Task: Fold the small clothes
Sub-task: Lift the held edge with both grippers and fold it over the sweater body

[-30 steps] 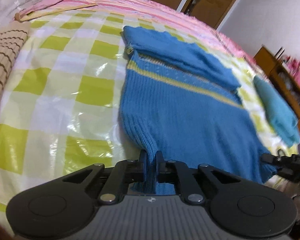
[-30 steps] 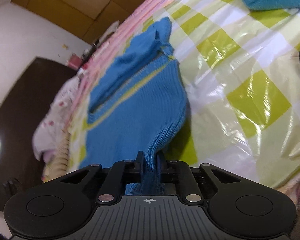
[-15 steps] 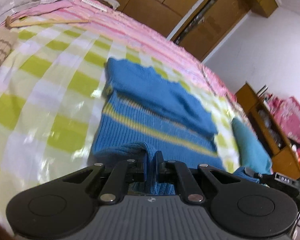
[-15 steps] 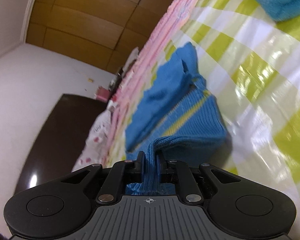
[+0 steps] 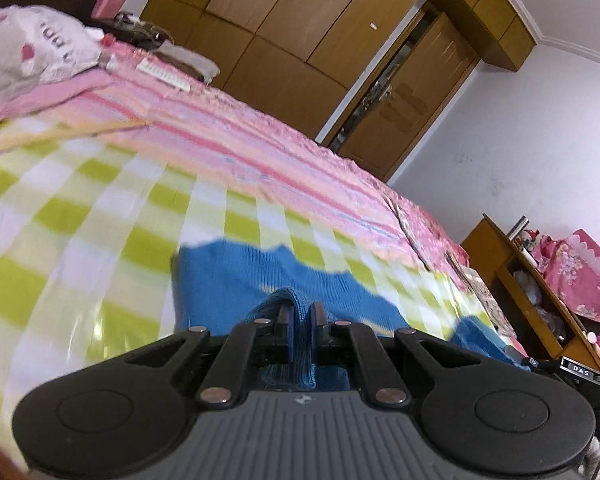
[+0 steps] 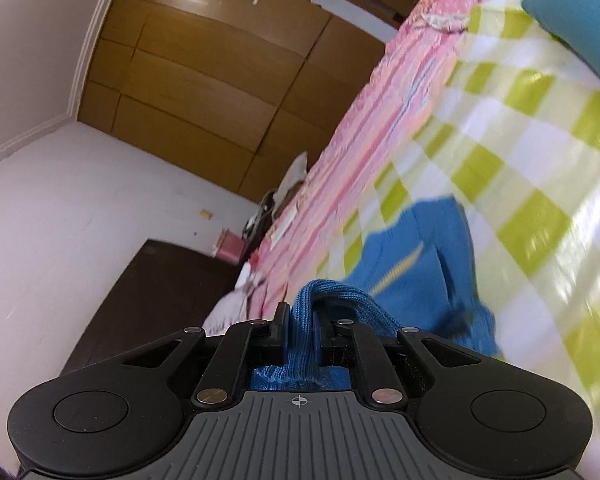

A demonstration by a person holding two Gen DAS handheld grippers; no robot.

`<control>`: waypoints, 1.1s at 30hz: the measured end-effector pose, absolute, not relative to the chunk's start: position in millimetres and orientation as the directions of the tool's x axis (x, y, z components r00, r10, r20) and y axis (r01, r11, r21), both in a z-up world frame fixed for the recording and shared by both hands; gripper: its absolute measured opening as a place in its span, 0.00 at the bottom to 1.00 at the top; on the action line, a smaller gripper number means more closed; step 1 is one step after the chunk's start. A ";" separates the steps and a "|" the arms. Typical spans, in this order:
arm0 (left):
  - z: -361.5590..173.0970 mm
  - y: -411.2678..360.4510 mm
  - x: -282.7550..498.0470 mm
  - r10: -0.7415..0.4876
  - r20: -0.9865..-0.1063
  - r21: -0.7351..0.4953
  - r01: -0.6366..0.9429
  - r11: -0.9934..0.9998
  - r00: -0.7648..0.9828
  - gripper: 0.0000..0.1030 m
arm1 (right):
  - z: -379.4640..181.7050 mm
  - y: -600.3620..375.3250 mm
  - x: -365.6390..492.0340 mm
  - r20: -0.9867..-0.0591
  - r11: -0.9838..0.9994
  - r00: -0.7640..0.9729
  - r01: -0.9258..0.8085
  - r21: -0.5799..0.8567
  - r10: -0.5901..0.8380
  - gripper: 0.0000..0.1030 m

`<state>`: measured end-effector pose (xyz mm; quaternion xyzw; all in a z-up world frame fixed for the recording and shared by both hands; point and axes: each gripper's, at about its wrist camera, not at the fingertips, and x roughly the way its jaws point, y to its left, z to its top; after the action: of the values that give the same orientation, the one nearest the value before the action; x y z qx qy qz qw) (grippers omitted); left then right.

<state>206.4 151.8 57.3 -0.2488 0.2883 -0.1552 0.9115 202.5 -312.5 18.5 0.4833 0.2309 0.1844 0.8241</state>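
Your left gripper [image 5: 300, 320] and right gripper [image 6: 300, 320] are both clenched on the hem of the blue ribbed knit sweater [image 5: 236, 280] — it lies ahead of both on the green-and-white checked plastic sheet [image 5: 80, 240], collar end farthest. Carry the hem forward, evenly — neither hand leads.

Blue sweater [image 5: 228, 280]: ribbed knit. Checked sheet [image 5: 80, 216]: glossy plastic. Wardrobe [image 5: 284, 28]: smooth wood. Left gripper [image 5: 300, 316]: matt black plastic.
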 end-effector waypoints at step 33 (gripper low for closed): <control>4.5 137.2 348.9 -0.269 -0.575 -0.443 -0.018 0.896 0.773 0.13 | -13.6 -322.1 347.1 -0.407 0.624 0.855 0.131 0.770 0.323 0.12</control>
<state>348.9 137.2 4.5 -0.2174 0.3299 -0.0684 0.9161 347.1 -322.1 -13.6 0.4301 0.2638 0.0555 0.8616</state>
